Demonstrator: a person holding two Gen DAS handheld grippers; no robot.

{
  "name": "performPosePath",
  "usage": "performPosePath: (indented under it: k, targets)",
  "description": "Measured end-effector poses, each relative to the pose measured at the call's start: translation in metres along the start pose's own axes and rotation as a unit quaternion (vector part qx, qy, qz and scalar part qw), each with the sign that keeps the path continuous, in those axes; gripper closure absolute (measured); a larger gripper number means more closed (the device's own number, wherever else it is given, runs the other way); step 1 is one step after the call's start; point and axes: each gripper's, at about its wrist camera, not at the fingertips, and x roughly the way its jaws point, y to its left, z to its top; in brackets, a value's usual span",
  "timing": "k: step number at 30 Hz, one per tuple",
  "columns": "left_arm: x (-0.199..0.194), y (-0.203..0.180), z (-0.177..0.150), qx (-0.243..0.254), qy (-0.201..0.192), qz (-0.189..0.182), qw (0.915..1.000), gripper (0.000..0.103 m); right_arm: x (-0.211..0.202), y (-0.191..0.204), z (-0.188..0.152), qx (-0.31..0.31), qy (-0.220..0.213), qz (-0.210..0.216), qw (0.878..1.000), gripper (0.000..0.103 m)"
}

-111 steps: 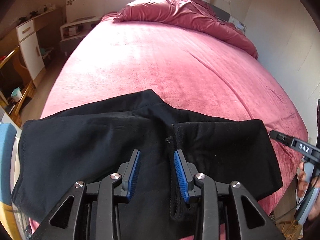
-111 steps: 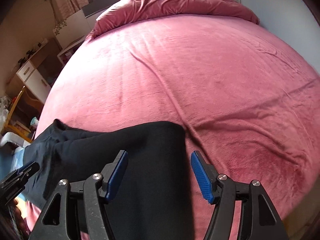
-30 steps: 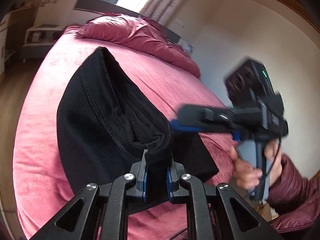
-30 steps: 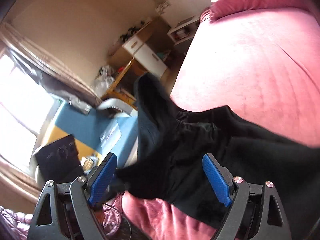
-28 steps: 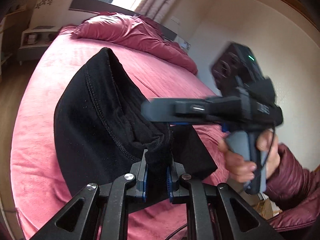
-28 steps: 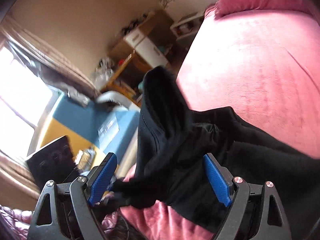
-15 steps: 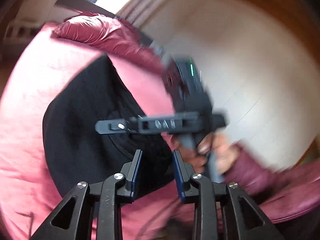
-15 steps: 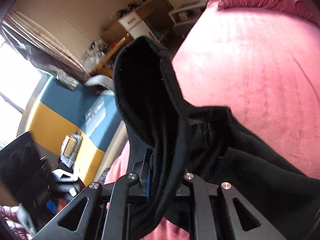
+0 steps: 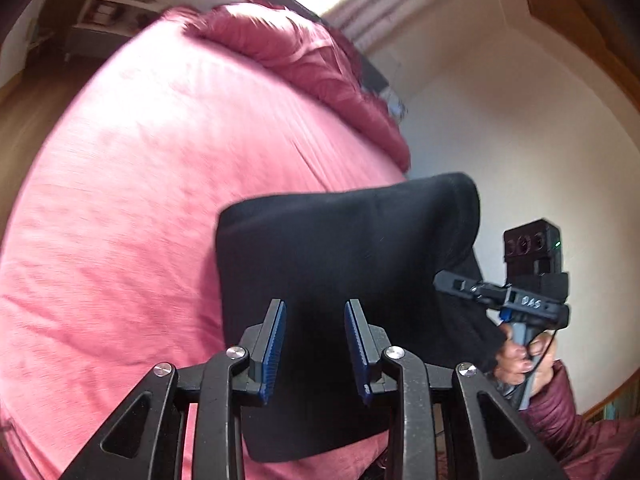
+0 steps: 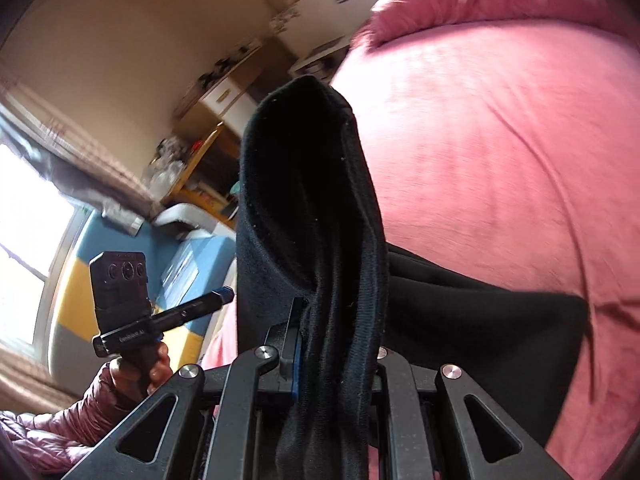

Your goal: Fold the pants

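Observation:
The black pants (image 9: 344,248) are folded into a compact bundle, partly lifted off the pink bed (image 9: 132,184). My left gripper (image 9: 314,344) is open, its blue pads apart just in front of the bundle, holding nothing. My right gripper (image 10: 332,344) is shut on the pants (image 10: 308,208), pinching a thick folded edge that stands up in a loop; the rest trails right over the bed (image 10: 500,152). The right gripper also shows in the left wrist view (image 9: 460,282) at the bundle's right side. The left gripper shows in the right wrist view (image 10: 224,294), apart from the cloth.
A bunched pink duvet (image 9: 304,60) lies at the head of the bed. A white wall (image 9: 520,140) is at the right. A desk and drawers (image 10: 224,88), a chair and a blue-yellow mat (image 10: 80,280) stand left of the bed.
My left gripper has let go of the pants and opened. My right gripper has closed on the folded edge and now carries the bundle, which has swung to the right.

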Motion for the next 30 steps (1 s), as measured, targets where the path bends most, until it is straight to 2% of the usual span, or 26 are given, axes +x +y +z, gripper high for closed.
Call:
performPosePath:
  k: [3, 9, 14, 17, 19, 22, 23, 27, 30]
  targets:
    - [0.034, -0.018, -0.009, 0.017, 0.036, -0.002, 0.9992, 0.073, -0.012, -0.024, -0.011, 0.022, -0.006, -0.010, 1.000, 0.089]
    - [0.077, -0.041, -0.036, 0.040, 0.103, -0.002, 0.9938, 0.073, -0.017, -0.074, -0.030, 0.073, -0.002, -0.032, 0.997, 0.089]
    - [0.102, -0.045, -0.050, 0.040, 0.137, -0.002, 0.9897, 0.073, -0.008, -0.120, -0.052, 0.127, 0.005, -0.046, 0.991, 0.089]
    - [0.113, -0.048, -0.053, 0.046, 0.147, 0.008, 0.9880, 0.073, -0.008, -0.142, -0.066, 0.167, 0.002, -0.056, 0.984, 0.083]
    - [0.116, -0.051, -0.053, 0.057, 0.149, 0.014, 0.9872, 0.073, -0.020, -0.145, -0.072, 0.180, -0.016, -0.064, 0.981, 0.082]
    - [0.121, -0.053, -0.052, 0.057, 0.151, 0.021, 0.9867, 0.073, -0.050, -0.135, -0.080, 0.183, -0.048, -0.099, 0.977, 0.076]
    - [0.121, -0.053, -0.052, 0.055, 0.150, 0.019, 0.9870, 0.073, -0.058, -0.131, -0.082, 0.180, -0.054, -0.099, 0.977, 0.076]
    - [0.119, -0.060, -0.052, 0.042, 0.143, 0.009, 0.9888, 0.072, -0.081, -0.109, -0.106, 0.187, -0.055, -0.064, 0.979, 0.076]
    - [0.113, -0.054, -0.052, 0.025, 0.135, 0.000, 0.9905, 0.072, -0.083, -0.099, -0.127, 0.206, -0.049, -0.032, 0.977, 0.076]
